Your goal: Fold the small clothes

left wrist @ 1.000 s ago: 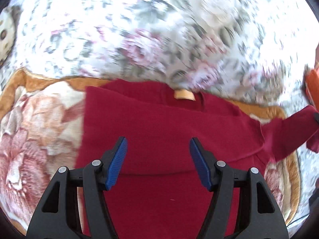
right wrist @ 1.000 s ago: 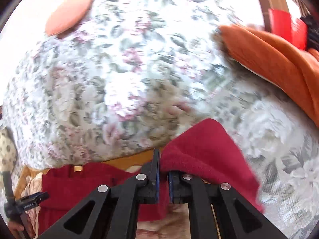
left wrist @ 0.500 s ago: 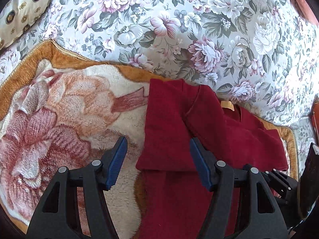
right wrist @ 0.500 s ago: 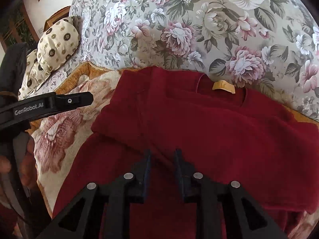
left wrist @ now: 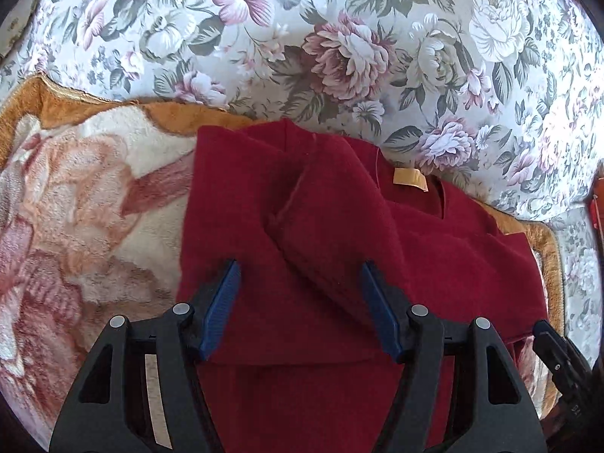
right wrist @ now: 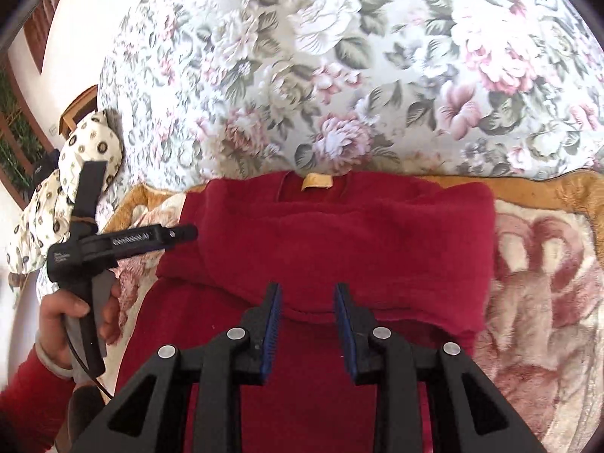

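Note:
A dark red sweater (left wrist: 302,226) lies on a fleece blanket, its tan neck label (left wrist: 409,179) at the far side. Both sleeves are folded in over the chest (right wrist: 358,241). My left gripper (left wrist: 300,268) hovers open just over the folded left sleeve, with nothing pinched. My right gripper (right wrist: 307,288) stands over the lower edge of the folded part, its jaws opening. Only flat cloth lies under them, and the pads (right wrist: 273,317) do not press on it. A hand (right wrist: 64,309) holds the left tool at the sweater's left side.
The rose-patterned fleece blanket (right wrist: 547,264) with an orange border lies on a floral bedspread (left wrist: 339,37). A cream patterned pillow (right wrist: 75,158) sits at the far left. A red sleeve (right wrist: 22,396) shows at the lower left corner.
The right gripper, shut on the lifted red sleeve a second ago, has let it go, and the sleeve now lies folded across the sweater. Both grippers have come lower and closer to the cloth.

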`<state>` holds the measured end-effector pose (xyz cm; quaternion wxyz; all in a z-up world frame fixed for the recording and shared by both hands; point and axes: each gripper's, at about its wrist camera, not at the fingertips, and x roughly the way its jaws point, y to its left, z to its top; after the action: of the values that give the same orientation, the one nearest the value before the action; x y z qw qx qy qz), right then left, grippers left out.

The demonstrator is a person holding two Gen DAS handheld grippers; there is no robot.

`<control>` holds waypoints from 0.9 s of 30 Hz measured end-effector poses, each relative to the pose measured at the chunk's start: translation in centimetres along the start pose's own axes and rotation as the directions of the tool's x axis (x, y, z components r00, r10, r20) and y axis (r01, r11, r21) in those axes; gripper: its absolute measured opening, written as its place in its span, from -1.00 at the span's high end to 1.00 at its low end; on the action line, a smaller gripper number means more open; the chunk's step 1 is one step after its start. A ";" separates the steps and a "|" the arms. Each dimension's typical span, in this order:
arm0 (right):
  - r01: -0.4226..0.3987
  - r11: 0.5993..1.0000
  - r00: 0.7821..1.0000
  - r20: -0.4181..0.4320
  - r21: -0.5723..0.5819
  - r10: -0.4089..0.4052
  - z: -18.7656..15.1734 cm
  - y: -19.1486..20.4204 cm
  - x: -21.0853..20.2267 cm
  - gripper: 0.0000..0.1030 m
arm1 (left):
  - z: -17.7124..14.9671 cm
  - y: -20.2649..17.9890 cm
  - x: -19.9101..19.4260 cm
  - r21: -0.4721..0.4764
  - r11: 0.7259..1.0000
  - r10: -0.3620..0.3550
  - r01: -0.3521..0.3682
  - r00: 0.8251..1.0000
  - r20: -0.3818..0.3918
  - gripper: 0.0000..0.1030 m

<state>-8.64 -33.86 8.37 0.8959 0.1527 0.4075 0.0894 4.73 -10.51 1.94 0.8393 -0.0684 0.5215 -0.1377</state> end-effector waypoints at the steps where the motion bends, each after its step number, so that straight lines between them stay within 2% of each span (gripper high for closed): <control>1: 0.011 1.000 1.000 0.011 0.006 -0.011 0.0 -0.5 -0.4 0.47 | 0.1 -0.2 0.3 -0.017 1.000 -0.003 0.003 1.000 0.004 -0.27; 4: 0.013 0.999 1.000 0.024 0.049 -0.014 -0.1 -2.1 -1.1 0.47 | 0.5 -0.8 0.6 -0.067 0.996 -0.063 0.065 0.997 0.042 -0.22; 6: 0.015 0.997 1.000 0.023 0.082 -0.017 -0.2 -3.3 -1.3 0.47 | 1.1 -1.2 0.8 -0.091 0.989 -0.114 0.118 0.992 0.047 0.46; 8: 0.038 0.994 0.999 0.018 0.100 -0.040 -0.3 -4.0 -1.4 0.47 | 1.5 -1.8 0.8 -0.087 0.988 -0.126 0.129 0.991 0.045 0.81; 11: 0.052 0.991 0.998 0.028 0.122 -0.056 -0.1 -4.7 -1.8 0.47 | 1.8 -2.3 -0.3 -0.055 0.992 -0.110 0.114 0.991 0.078 0.92; 14: 0.047 0.990 0.997 0.047 0.130 -0.054 0.2 -4.9 -2.4 0.47 | 1.8 -2.2 -2.5 -0.010 0.994 -0.108 0.110 0.986 0.126 0.92; 17: 0.040 0.992 0.998 0.045 0.121 -0.046 0.5 -4.5 -2.4 0.47 | 1.8 -1.8 -2.1 -0.012 0.990 -0.143 0.144 0.988 0.059 0.92; 20: 0.024 0.992 0.998 0.047 0.124 -0.030 0.3 -4.0 -2.3 0.47 | 1.0 -0.9 -1.8 -0.062 0.988 -0.142 0.143 0.989 0.029 0.91; 21: 0.014 0.992 0.999 0.046 0.128 -0.020 0.2 -3.9 -2.2 0.47 | 0.7 -0.7 -1.8 -0.079 0.985 -0.153 0.154 0.988 0.020 0.84; 22: 0.006 0.992 0.999 0.042 0.129 -0.012 0.1 -3.8 -2.1 0.46 | 0.3 -0.5 -1.8 -0.101 0.981 -0.167 0.167 0.986 0.010 0.71; 24: 0.006 0.992 1.000 0.029 0.129 -0.009 -0.1 -3.7 -1.7 0.45 | -0.7 0.1 -1.8 -0.164 0.964 -0.212 0.211 0.977 0.011 -0.12; 25: 0.008 0.992 1.000 0.026 0.128 -0.011 -0.2 -3.7 -1.6 0.44 | -1.1 0.2 -1.6 -0.199 0.953 -0.229 0.228 0.973 0.016 -0.26; 27: 0.002 0.991 0.999 0.032 0.133 -0.006 -0.2 -3.7 -1.6 0.44 | -1.4 0.3 -0.9 -0.247 0.937 -0.251 0.248 0.968 0.019 -0.31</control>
<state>-9.74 -37.73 8.13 0.8903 0.2128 0.3985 0.0577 3.14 -9.90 2.00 0.7967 -0.2372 0.5269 -0.1773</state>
